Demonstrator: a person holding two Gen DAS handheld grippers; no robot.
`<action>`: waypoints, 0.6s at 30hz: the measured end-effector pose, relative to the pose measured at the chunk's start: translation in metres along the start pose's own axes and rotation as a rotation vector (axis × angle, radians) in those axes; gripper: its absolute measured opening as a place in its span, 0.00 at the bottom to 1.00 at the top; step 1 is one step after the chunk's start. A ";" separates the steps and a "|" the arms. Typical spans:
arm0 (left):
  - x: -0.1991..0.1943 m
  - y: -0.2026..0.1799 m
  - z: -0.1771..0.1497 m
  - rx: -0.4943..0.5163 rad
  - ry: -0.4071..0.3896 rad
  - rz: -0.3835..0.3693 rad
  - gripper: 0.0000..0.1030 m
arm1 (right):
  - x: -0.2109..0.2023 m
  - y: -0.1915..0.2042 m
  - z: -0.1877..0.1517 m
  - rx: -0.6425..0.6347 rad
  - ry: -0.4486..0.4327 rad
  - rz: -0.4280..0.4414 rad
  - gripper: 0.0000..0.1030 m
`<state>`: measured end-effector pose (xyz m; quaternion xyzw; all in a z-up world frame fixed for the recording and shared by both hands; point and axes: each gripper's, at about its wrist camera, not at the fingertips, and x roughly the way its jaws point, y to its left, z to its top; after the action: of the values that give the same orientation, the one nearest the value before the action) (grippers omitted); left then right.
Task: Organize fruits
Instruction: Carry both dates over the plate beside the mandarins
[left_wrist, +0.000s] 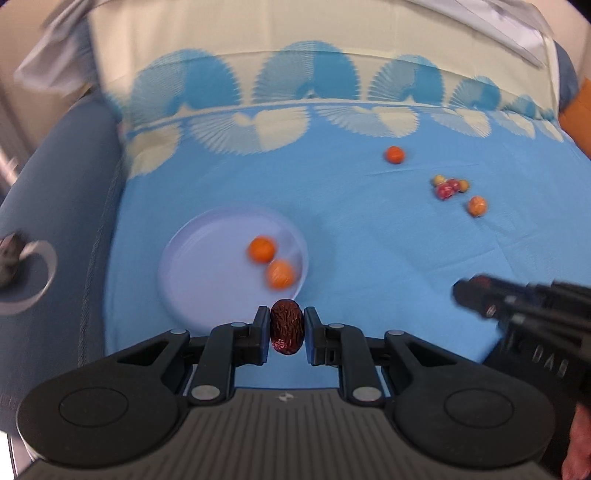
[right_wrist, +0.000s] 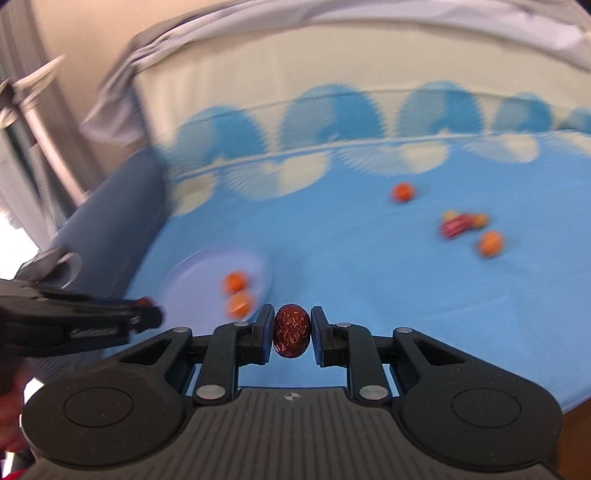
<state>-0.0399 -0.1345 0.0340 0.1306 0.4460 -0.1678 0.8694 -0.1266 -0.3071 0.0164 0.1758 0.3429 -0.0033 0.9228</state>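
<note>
Nearest to you, the left hand-held gripper (left_wrist: 287, 326) is clamped on a wrinkled red date (left_wrist: 287, 328), low in the middle of the frame. The right hand-held gripper (right_wrist: 292, 329) pinches a second date (right_wrist: 292, 330) in the same way. Both dates look light, dry and a little soft, so the hold across the middle seems right and needs only gentle pressure. The pale plate (left_wrist: 207, 266) lies just above, left of centre, with two orange fruits (left_wrist: 262, 249) in it. More small fruits (left_wrist: 448, 187) are at the upper right on the blue cloth (left_wrist: 369, 240). Blur hides what kind they are.
</note>
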 end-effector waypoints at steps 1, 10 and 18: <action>-0.007 0.008 -0.010 -0.012 0.000 0.007 0.20 | -0.003 0.011 -0.004 -0.011 0.015 0.017 0.22; -0.048 0.057 -0.069 -0.111 -0.027 0.035 0.20 | -0.027 0.088 -0.032 -0.157 0.070 0.052 0.22; -0.059 0.077 -0.086 -0.166 -0.047 0.012 0.20 | -0.038 0.109 -0.047 -0.223 0.063 0.025 0.22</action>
<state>-0.1038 -0.0215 0.0397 0.0568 0.4369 -0.1284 0.8885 -0.1713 -0.1940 0.0427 0.0764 0.3676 0.0520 0.9254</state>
